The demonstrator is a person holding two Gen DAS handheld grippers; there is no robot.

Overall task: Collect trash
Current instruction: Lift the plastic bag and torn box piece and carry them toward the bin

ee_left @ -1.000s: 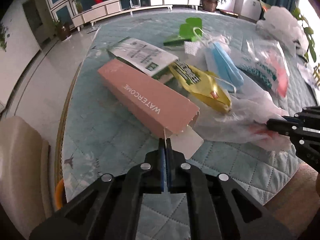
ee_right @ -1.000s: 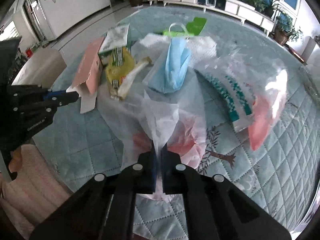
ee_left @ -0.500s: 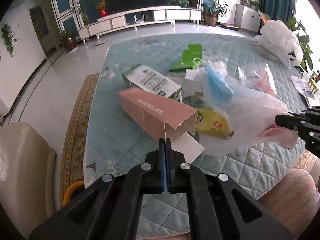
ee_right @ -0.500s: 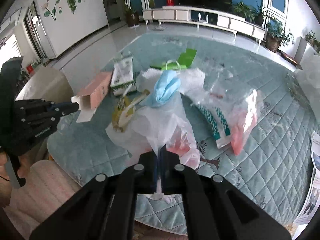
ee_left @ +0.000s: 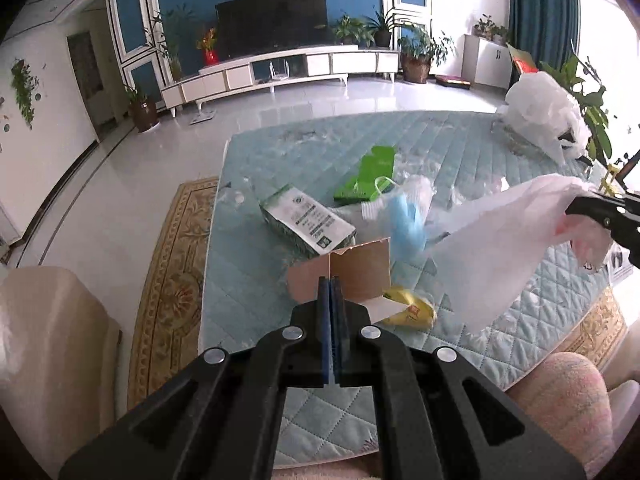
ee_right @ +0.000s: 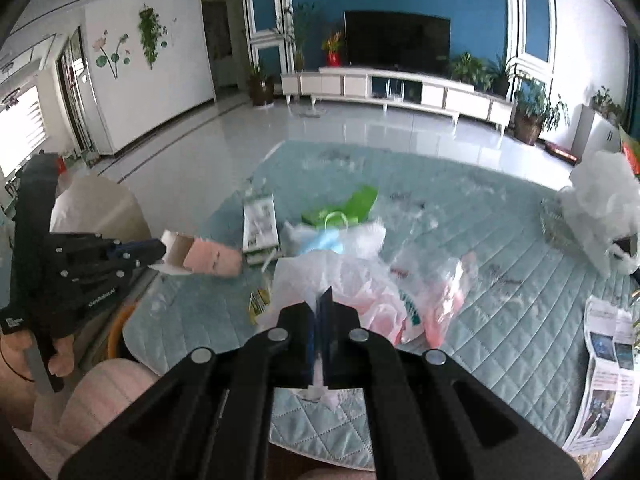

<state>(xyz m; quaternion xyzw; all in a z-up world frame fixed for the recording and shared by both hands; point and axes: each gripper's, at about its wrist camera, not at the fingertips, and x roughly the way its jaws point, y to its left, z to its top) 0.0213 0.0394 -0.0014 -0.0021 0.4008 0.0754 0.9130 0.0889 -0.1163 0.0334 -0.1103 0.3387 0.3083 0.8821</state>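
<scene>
My left gripper is shut on a flap of the pink carton and holds it lifted above the quilted table; the carton also shows in the right wrist view. My right gripper is shut on the rim of a white plastic bag, raised off the table; the bag hangs at right in the left wrist view. On the table lie a white-green carton, a blue face mask, a green packet and a yellow wrapper.
A crumpled white bag sits at the table's far right corner. A leaflet lies at the right edge. A beige chair stands left of the table. Clear pink-and-teal packaging lies behind the held bag.
Both grippers have risen and pulled back. The pink carton has been lifted off the table by its flap. The white bag has been raised and hangs open.
</scene>
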